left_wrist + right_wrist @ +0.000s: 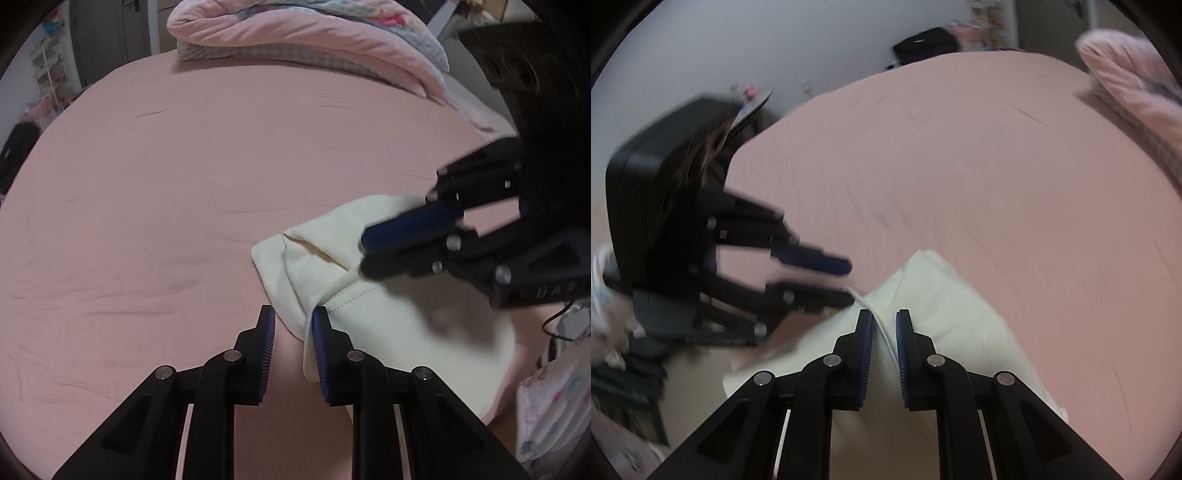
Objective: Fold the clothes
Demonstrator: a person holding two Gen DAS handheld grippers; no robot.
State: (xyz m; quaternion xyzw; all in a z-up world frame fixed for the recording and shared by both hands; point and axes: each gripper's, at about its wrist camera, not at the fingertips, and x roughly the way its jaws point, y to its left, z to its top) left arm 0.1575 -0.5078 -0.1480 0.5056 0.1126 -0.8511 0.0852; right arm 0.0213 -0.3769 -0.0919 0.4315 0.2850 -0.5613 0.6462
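Between the left gripper's [293, 321] fingers a gap is showing; they are standing apart over the bed [184, 177], the right-hand pad [320, 343] just touching the edge of the cream garment [388, 314] without pinching it. The right gripper's [884, 325] fingers are clamping a raised fold of that same garment. It is lying bunched on the pink sheet near the bed's near edge. Folded pink bedding [303, 40] is sitting at the far side.
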